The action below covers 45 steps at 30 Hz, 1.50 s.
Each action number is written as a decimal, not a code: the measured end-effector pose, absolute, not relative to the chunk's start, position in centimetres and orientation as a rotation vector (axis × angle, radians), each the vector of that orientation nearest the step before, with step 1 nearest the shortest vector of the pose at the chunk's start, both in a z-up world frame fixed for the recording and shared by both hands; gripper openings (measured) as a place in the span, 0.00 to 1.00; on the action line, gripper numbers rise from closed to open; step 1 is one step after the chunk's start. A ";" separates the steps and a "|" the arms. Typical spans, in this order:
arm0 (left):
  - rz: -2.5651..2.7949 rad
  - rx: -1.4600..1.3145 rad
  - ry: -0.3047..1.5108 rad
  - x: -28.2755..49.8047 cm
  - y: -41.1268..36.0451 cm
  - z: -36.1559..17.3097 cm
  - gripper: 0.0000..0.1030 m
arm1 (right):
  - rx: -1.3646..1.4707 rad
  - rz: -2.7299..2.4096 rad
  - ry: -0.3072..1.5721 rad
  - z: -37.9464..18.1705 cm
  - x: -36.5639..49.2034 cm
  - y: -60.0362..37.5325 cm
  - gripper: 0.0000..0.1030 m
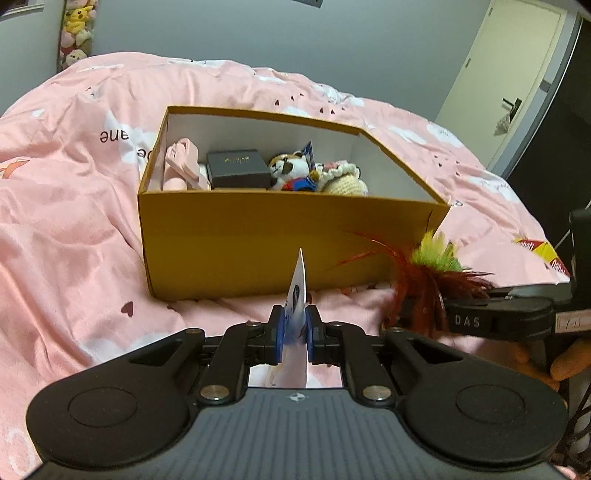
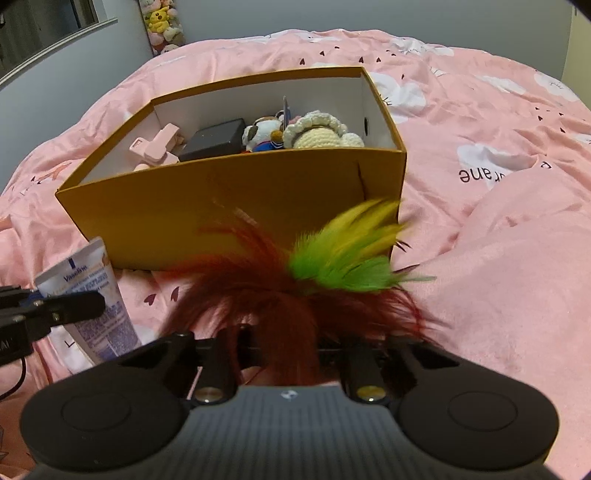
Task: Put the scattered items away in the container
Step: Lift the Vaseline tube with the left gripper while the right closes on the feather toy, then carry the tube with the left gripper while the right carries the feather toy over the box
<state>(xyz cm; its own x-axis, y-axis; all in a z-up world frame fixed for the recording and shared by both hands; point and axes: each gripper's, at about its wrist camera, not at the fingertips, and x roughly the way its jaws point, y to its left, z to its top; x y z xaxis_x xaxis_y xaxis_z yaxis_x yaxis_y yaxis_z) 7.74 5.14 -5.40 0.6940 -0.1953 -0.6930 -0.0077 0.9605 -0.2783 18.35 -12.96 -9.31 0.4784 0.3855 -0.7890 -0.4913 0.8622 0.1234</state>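
Note:
An open mustard cardboard box stands on the pink duvet. Inside it lie a pink clip, a small black case, a plush dog and a crochet doll. My left gripper is shut on a white Vaseline tube, held upright just in front of the box. My right gripper is shut on a red, green and yellow feather toy by the box's near right corner. The feathers hide its fingertips.
A yellow and red packet lies on the duvet at the far right. A hand holds the right gripper. Plush toys hang on the wall behind the bed, and a door is at the back right.

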 end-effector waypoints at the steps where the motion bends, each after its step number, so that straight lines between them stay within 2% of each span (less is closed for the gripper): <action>1: -0.107 -0.268 0.794 7.7 5.1 -5.3 0.13 | -0.121 0.542 0.924 -9.3 18.3 -13.0 0.15; 6: -0.092 -0.241 0.749 7.2 4.4 -4.1 0.13 | -0.128 0.569 0.877 -8.5 17.5 -13.1 0.14; 17: -0.078 -0.232 0.632 6.6 4.0 -0.3 0.12 | -0.116 0.690 0.743 -2.9 15.3 -12.9 0.14; 27: -0.079 -0.259 0.568 7.1 5.1 2.5 0.12 | -0.096 0.743 0.704 0.4 16.0 -12.6 0.13; 45: -0.170 -0.249 0.477 14.9 5.4 6.6 0.13 | -0.050 0.739 0.648 5.5 21.6 -12.0 0.13</action>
